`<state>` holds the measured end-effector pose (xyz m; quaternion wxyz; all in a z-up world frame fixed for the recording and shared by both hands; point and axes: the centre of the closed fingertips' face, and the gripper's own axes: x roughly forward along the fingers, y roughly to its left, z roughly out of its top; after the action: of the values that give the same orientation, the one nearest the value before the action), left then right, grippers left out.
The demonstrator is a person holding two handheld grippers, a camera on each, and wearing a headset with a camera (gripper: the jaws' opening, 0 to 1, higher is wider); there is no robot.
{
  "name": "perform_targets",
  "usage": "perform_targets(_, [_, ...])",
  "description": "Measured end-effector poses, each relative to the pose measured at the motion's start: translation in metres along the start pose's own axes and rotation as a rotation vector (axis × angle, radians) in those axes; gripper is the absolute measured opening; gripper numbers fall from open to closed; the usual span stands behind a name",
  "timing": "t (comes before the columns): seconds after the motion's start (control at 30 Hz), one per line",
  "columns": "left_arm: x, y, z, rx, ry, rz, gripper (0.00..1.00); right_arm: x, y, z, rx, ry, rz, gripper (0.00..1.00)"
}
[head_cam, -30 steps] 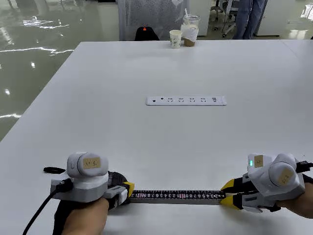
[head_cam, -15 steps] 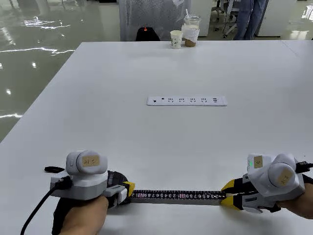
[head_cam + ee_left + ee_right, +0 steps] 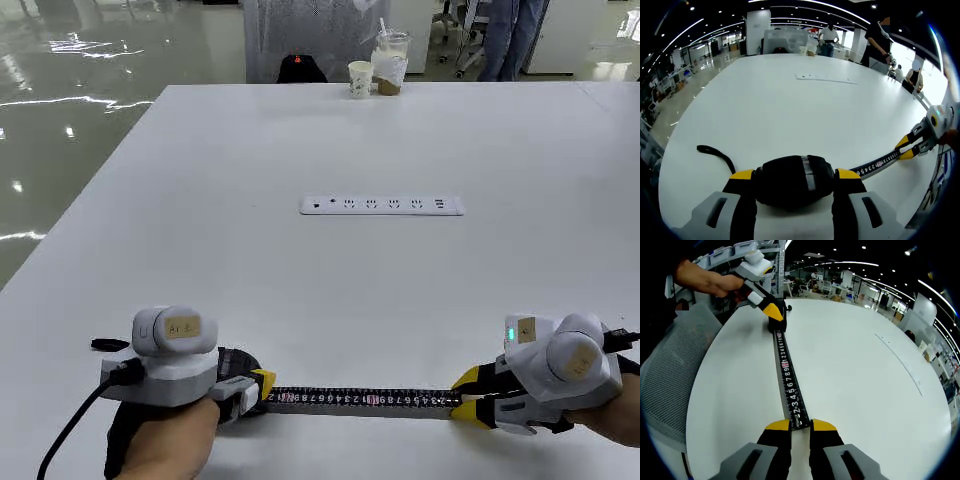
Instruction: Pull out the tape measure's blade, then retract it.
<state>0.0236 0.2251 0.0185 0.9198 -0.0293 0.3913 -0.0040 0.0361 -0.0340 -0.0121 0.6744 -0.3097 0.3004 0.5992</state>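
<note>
The left gripper is clamped around the black case of the tape measure, so that the body is anchored against the pull. The right gripper is pinched narrow on the end of the blade, which is stretched flat along the near side of the white table between the two. The pull is judged done, the retraction not yet. One tape measure, one strap, one power strip and two cups are counted.
</note>
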Motion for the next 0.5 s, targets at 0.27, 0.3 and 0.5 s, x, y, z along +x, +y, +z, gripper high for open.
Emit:
perform_targets(0.27, [0.0003,0.0002,0.0009,-0.003,-0.002,-0.007,0.55,0.0002,0.0002,0.0008,0.002,-0.001,0.001,0.09])
perform_targets(0.3, [0.0002,0.0002,0.0008,-0.004,-0.001,-0.007,0.55,0.0003,0.0003,0.0014,0.003,-0.003,0.002,0.09])
perform_targets(0.5, [-0.0004,-0.0002,0.0007,-0.005,0.001,-0.010,0.55,0.0032,0.0016,0.0045,0.003,-0.007,0.007,0.09])
